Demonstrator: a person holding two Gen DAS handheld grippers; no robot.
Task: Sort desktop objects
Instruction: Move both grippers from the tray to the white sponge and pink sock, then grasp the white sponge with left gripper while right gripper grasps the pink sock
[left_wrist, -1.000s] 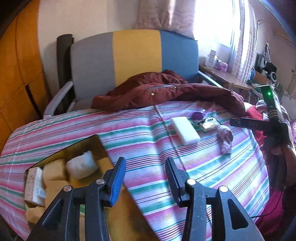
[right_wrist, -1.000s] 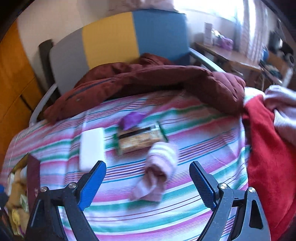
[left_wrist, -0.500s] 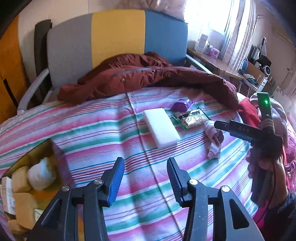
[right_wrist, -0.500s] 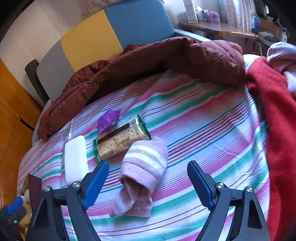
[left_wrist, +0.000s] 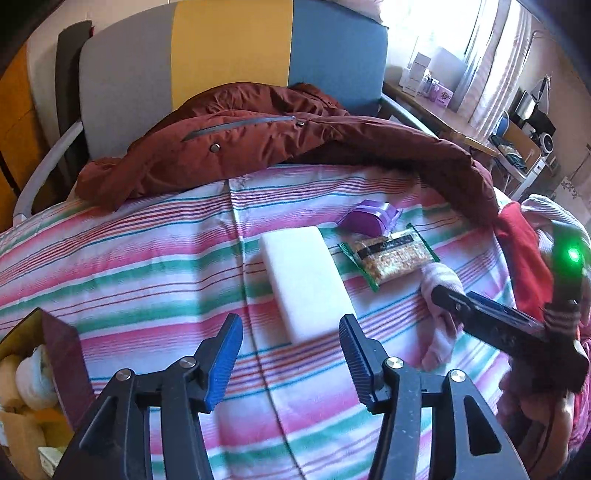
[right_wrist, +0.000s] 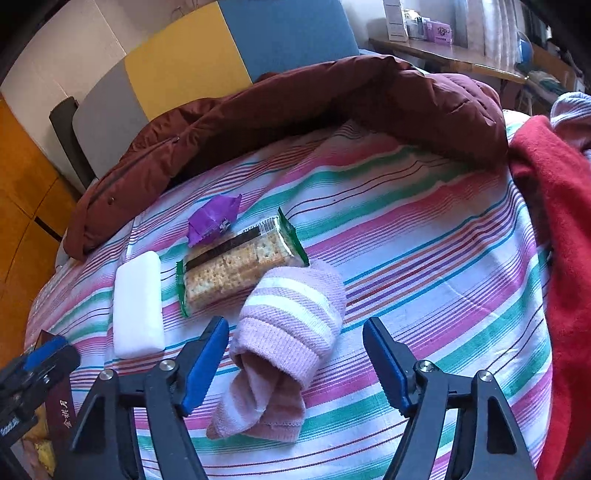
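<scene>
Two open grippers are lined up on two separate targets.

The right gripper (right_wrist: 295, 354) is held wide open with nothing gripped, its blue pads flanking the rolled pink sock (right_wrist: 291, 325), which lies on the striped cloth (right_wrist: 424, 258) just at 5 o'clock of the cracker packet (right_wrist: 236, 266); a straddle like this suggests a pick is being set up. The left gripper (left_wrist: 291, 354) is likewise open and empty, aimed at the white block (left_wrist: 304, 280) at its 12 o'clock, probably its own target. A purple wrapper (left_wrist: 369, 219) is seen at the packet's 11 o'clock. The gold box (left_wrist: 22, 387), already holding items, waits at 8 o'clock, likely the drop-off.
</scene>
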